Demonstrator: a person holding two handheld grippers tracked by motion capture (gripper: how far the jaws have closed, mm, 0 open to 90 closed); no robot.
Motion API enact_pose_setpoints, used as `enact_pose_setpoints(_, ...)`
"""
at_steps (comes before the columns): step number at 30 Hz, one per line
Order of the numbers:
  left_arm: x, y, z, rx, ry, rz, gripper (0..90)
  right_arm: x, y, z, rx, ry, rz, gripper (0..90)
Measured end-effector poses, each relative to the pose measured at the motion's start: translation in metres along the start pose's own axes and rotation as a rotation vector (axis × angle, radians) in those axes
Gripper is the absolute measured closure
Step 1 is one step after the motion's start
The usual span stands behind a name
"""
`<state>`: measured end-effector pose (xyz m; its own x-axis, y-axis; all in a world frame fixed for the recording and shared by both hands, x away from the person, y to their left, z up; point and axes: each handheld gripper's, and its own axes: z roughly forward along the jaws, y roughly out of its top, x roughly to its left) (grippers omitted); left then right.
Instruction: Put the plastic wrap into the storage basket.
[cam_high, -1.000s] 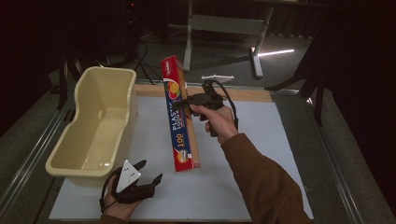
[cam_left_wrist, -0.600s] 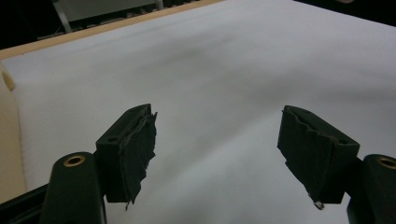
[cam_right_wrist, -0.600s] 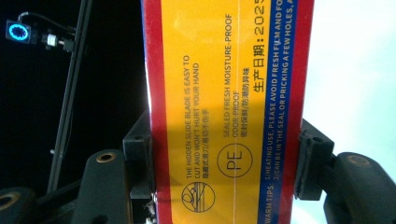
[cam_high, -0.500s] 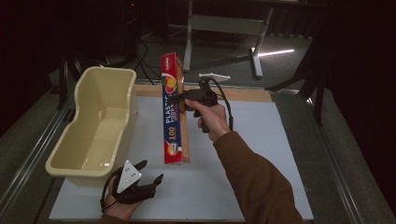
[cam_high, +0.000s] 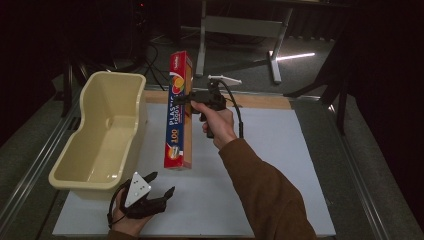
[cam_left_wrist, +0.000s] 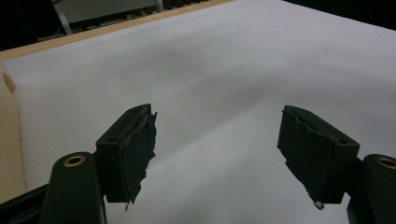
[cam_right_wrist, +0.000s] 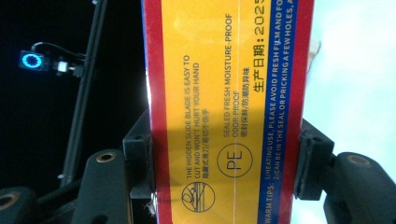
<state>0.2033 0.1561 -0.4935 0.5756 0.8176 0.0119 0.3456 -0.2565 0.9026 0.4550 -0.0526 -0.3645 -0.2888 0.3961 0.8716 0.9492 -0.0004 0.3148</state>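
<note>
A long red and orange plastic-wrap box (cam_high: 179, 115) hangs in the air over the white mat, with its length running away from me. My right gripper (cam_high: 186, 100) is shut on it near its far half, one jaw on each long side. In the right gripper view the box (cam_right_wrist: 224, 93) fills the space between the pads (cam_right_wrist: 312, 163), printed side toward the camera. My left gripper (cam_high: 161, 183) rests low at the mat's near left, jaws open. The left gripper view shows its fingers (cam_left_wrist: 135, 149) wide apart over bare mat with nothing between them.
A cream plastic tub (cam_high: 80, 170) stands at the left, just beside the hanging box. A white mat (cam_high: 280, 165) covers the table, with a wooden strip (cam_high: 260, 101) along its far edge. Metal rails run down both sides. A frame's legs stand beyond the table.
My right gripper has carried the box to the left, nearer the tub, and the box has swung to point more straight away from me. The left gripper has not moved.
</note>
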Motion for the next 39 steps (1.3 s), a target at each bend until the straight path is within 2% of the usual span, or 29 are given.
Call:
enact_pose_setpoints(3,-0.001,0.0,0.0,0.003,0.001,0.004,27.1,0.006,0.001,0.006,-0.015,0.002,-0.005,39.0)
enact_pose_setpoints(7,-0.001,0.0,0.0,0.0,0.0,0.005,27.1,0.011,0.003,0.012,-0.039,0.03,0.006,39.0)
enact_pose_setpoints(12,-0.001,0.0,0.0,-0.001,-0.001,0.009,27.2,0.012,0.005,0.018,-0.042,0.01,0.006,39.0)
enact_pose_setpoints(18,-0.002,0.0,0.0,-0.001,-0.003,0.011,27.1,0.018,0.007,0.029,-0.044,0.016,0.005,39.0)
enact_pose_setpoints(21,-0.002,0.0,-0.001,-0.003,-0.004,0.011,27.1,0.023,0.007,0.037,-0.056,0.034,0.013,39.0)
enact_pose_setpoints(30,-0.003,-0.001,0.0,-0.003,-0.007,0.012,27.1,0.036,0.006,0.053,-0.071,0.037,0.004,39.0)
enact_pose_setpoints(34,-0.003,-0.001,-0.001,-0.004,-0.007,0.013,27.2,0.041,0.005,0.062,-0.077,0.083,0.038,39.0)
enact_pose_setpoints(39,-0.004,0.0,0.0,-0.007,-0.01,0.015,27.1,0.044,0.001,0.071,-0.081,0.088,0.037,39.0)
